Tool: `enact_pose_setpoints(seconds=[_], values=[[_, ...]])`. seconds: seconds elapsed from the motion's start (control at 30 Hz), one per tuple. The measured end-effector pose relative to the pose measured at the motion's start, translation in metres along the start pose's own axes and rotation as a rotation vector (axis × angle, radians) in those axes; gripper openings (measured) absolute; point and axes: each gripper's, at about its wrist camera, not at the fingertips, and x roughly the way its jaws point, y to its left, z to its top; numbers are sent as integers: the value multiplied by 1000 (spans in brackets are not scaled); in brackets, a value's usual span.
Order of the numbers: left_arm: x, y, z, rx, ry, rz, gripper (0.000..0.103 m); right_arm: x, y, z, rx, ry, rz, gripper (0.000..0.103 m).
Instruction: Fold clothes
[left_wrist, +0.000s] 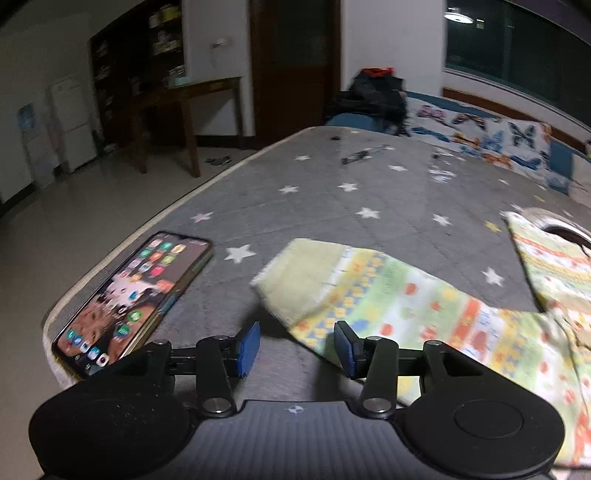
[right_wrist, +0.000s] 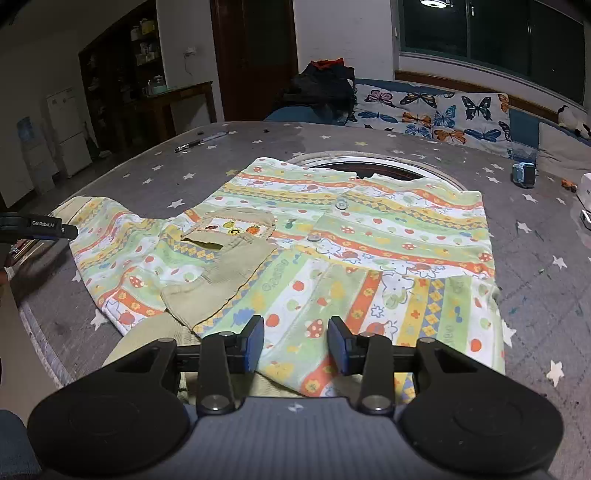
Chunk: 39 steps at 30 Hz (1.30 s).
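The patterned garment (right_wrist: 332, 236) lay face up on the star-print cover (right_wrist: 155, 173) and serves as the landmark for all positions below. Its body was spread flat, with two buttons visible down the front. The right side of the garment ended in a straight edge with no sleeve showing; that sleeve may have been folded under, but neither view settled this. The left sleeve (left_wrist: 354, 284) extended outward from the garment, cuff lying flat on the cover.

The left gripper (left_wrist: 295, 345) stood at the near edge of that sleeve, jaws apart with nothing between them. The right gripper (right_wrist: 295, 343) stood over the garment's near hem, jaws likewise apart and holding nothing.

Judged step: sleeve handling. The scene fitted either a sleeve about to be folded in over the body or one just laid out. A grasp on the sleeve would call for closing on a single edge near the cuff, so that the fabric travels without dragging the body.

A phone (left_wrist: 136, 291) lay left of the sleeve, screen lit; its icons were unreadable. A pen (right_wrist: 199, 142) lay beyond the garment, far left. The left tool's side, seen from the right wrist, carried white lettering reading approximately "GenRobot.AI" (right_wrist: 42, 223).
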Motion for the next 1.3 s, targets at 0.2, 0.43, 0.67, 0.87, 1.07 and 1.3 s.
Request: enact_pose_setpoints(seconds=[0.2, 0.43, 0.67, 0.87, 1.07, 1.3], values=[[10, 19, 6, -102, -6, 7, 49, -1, -1, 0, -1, 2, -6, 39], [13, 28, 11, -175, -34, -99, 7, -6, -5, 1, 12, -9, -22, 39], [-31, -15, 29, -98, -148, -319, 4, -13, -10, 1, 25, -24, -39, 39], [-80, -84, 37, 51, -199, -627, 4, -21, -18, 1, 55, -42, -52, 39], [-105, -160, 20, 228, -143, -911, 5, -32, -35, -1, 122, -63, -70, 39], [-98, -215, -24, 412, 13, -998, 9, -43, -53, -6, 202, -76, -75, 39]])
